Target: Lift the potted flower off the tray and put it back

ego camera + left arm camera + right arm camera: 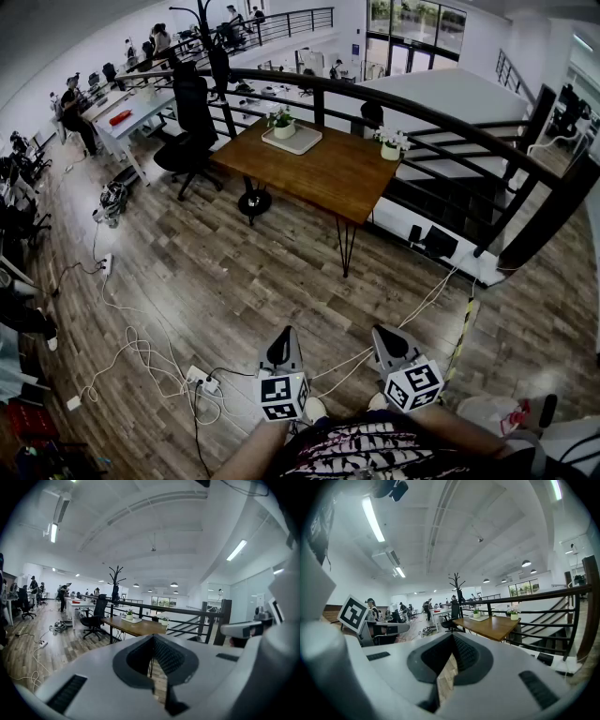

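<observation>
Potted flower (280, 119) stands untouched (on tray (298, 142)); left gripper (282, 337), right gripper (387, 337) closed, empty.

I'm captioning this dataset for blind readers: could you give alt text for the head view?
The left gripper and right gripper are held low by the person's body, far from a wooden table across the plank floor. On the table a potted flower sits on a white tray, a second flowerpot stands near its right edge, and a black railing runs behind.
</observation>
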Motion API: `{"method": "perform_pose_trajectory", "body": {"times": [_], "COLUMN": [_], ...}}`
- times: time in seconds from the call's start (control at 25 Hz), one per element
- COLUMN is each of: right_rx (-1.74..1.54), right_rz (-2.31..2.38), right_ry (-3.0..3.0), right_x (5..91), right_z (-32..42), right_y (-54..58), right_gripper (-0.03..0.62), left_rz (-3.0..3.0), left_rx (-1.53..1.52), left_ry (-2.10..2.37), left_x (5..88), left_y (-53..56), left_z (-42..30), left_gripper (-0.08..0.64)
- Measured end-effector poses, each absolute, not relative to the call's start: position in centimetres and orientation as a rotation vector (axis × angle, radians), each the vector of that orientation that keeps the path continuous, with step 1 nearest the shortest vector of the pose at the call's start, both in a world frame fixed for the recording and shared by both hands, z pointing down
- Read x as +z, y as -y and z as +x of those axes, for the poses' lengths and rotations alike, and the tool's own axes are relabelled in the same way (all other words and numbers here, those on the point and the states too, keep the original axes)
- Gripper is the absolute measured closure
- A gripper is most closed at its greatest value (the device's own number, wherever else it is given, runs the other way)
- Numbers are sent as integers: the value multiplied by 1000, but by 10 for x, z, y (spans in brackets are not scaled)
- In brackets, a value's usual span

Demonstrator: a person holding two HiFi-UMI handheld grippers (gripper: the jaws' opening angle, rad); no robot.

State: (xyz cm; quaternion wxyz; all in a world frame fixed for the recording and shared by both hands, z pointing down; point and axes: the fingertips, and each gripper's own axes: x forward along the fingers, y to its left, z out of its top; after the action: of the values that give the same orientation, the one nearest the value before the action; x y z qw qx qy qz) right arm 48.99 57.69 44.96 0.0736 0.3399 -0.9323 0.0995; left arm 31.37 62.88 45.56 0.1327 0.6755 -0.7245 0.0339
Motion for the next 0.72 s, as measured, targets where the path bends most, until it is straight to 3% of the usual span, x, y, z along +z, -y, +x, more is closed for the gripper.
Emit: {"method": "perform_pose_trajectory", "body": {"times": [0.72], "right_rx": [310], "right_rz": [1029], "right_ry": [2785], "right_x": [448], "right_z": [435], "right_y": [-560], "right_gripper": [600], "left_rz": [1993], "left_rx": [76], "left_ry": [2076], "left_x": [454], "left_y": [-613], "left_z": [267], "left_gripper": [552]}}
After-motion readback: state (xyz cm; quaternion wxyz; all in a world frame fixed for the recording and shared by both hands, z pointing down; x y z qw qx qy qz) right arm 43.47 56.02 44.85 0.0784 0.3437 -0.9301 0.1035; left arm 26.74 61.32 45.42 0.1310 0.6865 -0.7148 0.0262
